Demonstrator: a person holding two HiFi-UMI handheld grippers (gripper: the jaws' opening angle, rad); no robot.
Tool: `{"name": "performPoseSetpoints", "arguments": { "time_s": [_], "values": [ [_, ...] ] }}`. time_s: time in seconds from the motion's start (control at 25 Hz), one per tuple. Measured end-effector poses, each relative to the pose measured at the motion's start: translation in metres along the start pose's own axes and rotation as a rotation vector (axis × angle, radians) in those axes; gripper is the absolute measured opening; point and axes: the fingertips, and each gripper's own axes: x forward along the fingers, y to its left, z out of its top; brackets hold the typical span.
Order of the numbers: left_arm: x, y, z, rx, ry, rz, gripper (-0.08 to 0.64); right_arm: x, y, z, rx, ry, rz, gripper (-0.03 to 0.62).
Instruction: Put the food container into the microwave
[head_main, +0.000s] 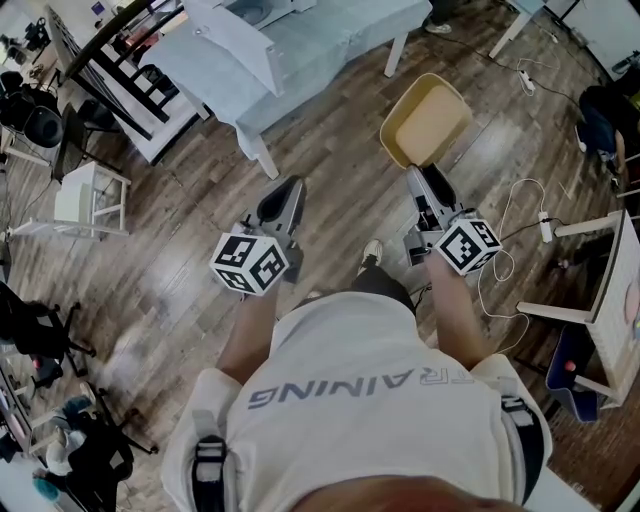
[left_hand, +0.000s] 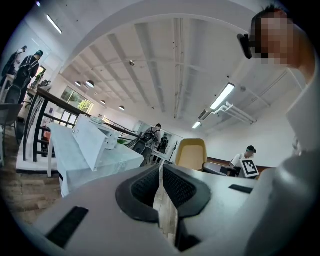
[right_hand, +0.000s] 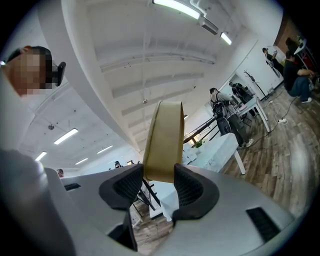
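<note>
- While the right gripper (right_hand: 159, 176) clamped one wall of it between both pads, the food container (head_main: 425, 120) hung above the wooden floor (head_main: 330, 150), out in front of the person.
- It was a pale yellow tub with rounded corners and an open top, and nothing showed inside it.
- The left gripper (left_hand: 161, 172) had its jaws pressed together on nothing.
- Counted: one container, two grippers, two marker cubes (head_main: 250, 263).

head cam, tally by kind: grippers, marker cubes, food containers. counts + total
Grippers: 2, left gripper and right gripper
Marker cubes: 2, left cube and right cube
Food containers: 1, the tan food container in the right gripper's jaws
Total: 5
</note>
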Motion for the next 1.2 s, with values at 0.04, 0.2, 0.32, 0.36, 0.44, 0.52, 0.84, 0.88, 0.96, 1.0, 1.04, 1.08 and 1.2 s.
{"name": "performPoseSetpoints", "arguments": {
  "time_s": [0.04, 0.2, 0.32, 0.36, 0.44, 0.52, 0.84, 0.88, 0.96, 1.0, 1.04, 1.08, 1.2],
  "values": [
    [0.007, 0.001, 0.001, 0.000, 0.001, 0.004, 0.049, 0.005, -0.006, 0.003, 0.007, 0.002, 0.002, 0.212],
    [0.040, 0.004, 0.008, 0.004, 0.006, 0.014, 0.050, 0.026, -0.033, 0.018, 0.026, 0.006, 0.009, 0.212],
    [0.068, 0.007, 0.012, 0.007, 0.011, 0.025, 0.050, 0.042, -0.056, 0.032, 0.040, -0.002, 0.016, 0.212],
    [0.078, 0.007, 0.013, 0.010, 0.013, 0.027, 0.049, 0.046, -0.065, 0.036, 0.047, -0.004, 0.018, 0.212],
    [0.099, 0.006, 0.016, 0.018, 0.015, 0.028, 0.049, 0.055, -0.082, 0.045, 0.059, -0.005, 0.022, 0.212],
    [0.121, 0.004, 0.019, 0.021, 0.014, 0.029, 0.050, 0.062, -0.099, 0.056, 0.062, -0.001, 0.024, 0.212],
    [0.212, -0.014, 0.020, 0.023, 0.001, 0.038, 0.049, 0.085, -0.174, 0.104, 0.057, 0.015, 0.047, 0.212],
    [0.222, -0.015, 0.019, 0.022, -0.002, 0.043, 0.051, 0.088, -0.183, 0.109, 0.056, 0.019, 0.051, 0.212],
    [0.239, -0.016, 0.016, 0.019, -0.005, 0.050, 0.050, 0.092, -0.199, 0.116, 0.058, 0.023, 0.056, 0.212],
    [0.246, -0.017, 0.015, 0.017, -0.005, 0.052, 0.050, 0.094, -0.206, 0.118, 0.061, 0.025, 0.057, 0.212],
    [0.253, -0.018, 0.013, 0.017, -0.005, 0.053, 0.050, 0.095, -0.213, 0.120, 0.063, 0.026, 0.057, 0.212],
    [0.259, -0.018, 0.012, 0.017, -0.003, 0.054, 0.050, 0.097, -0.219, 0.122, 0.067, 0.027, 0.057, 0.212],
    [0.278, -0.017, 0.012, 0.020, 0.003, 0.059, 0.050, 0.103, -0.237, 0.127, 0.076, 0.026, 0.056, 0.212]
  ]
}}
